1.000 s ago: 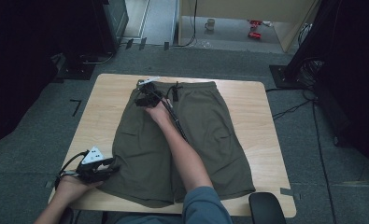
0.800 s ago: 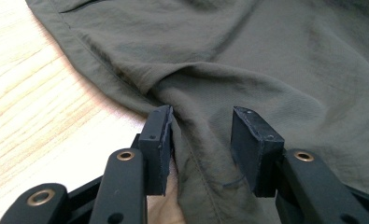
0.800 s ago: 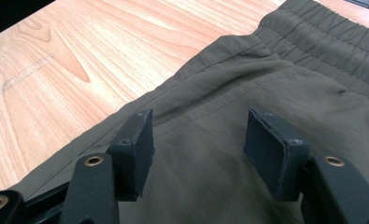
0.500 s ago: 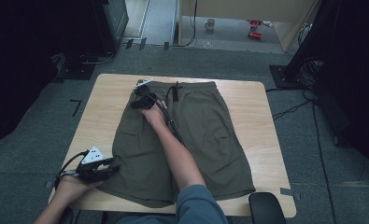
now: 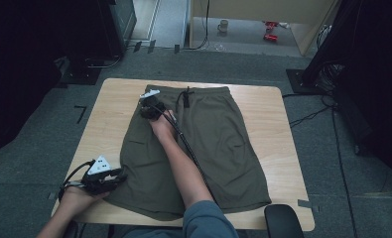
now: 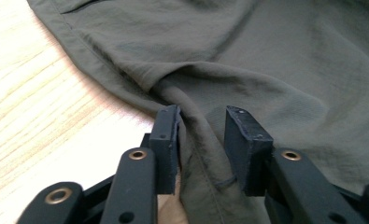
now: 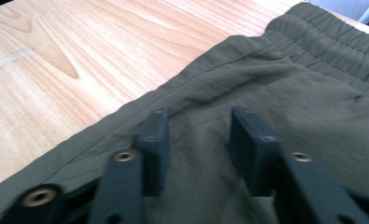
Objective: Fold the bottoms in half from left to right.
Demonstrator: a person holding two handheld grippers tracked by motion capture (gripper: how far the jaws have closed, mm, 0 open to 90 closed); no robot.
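Observation:
Olive green shorts (image 5: 208, 144) lie flat on the wooden table (image 5: 283, 114), waistband at the far side. My left gripper (image 5: 118, 174) is at the near left hem. Its jaws have just been closing around a raised fold of that hem (image 6: 196, 116), which leans on the left pad (image 6: 166, 140), with a gap still showing at the other pad. My right gripper (image 5: 148, 105) rests on the far left corner by the waistband (image 7: 331, 42). Its jaws have also just been closing, and its tips (image 7: 198, 126) stand apart over flat cloth near the side seam.
A black cable (image 5: 188, 148) runs along the right forearm across the shorts. A black rounded object (image 5: 283, 223) sits at the table's near right edge. Bare wood lies left of the shorts (image 5: 109, 129). Dark equipment surrounds the table.
The right gripper has sunk slightly onto the shorts' far left corner and its jaws have narrowed. The left hand has stayed at the hem.

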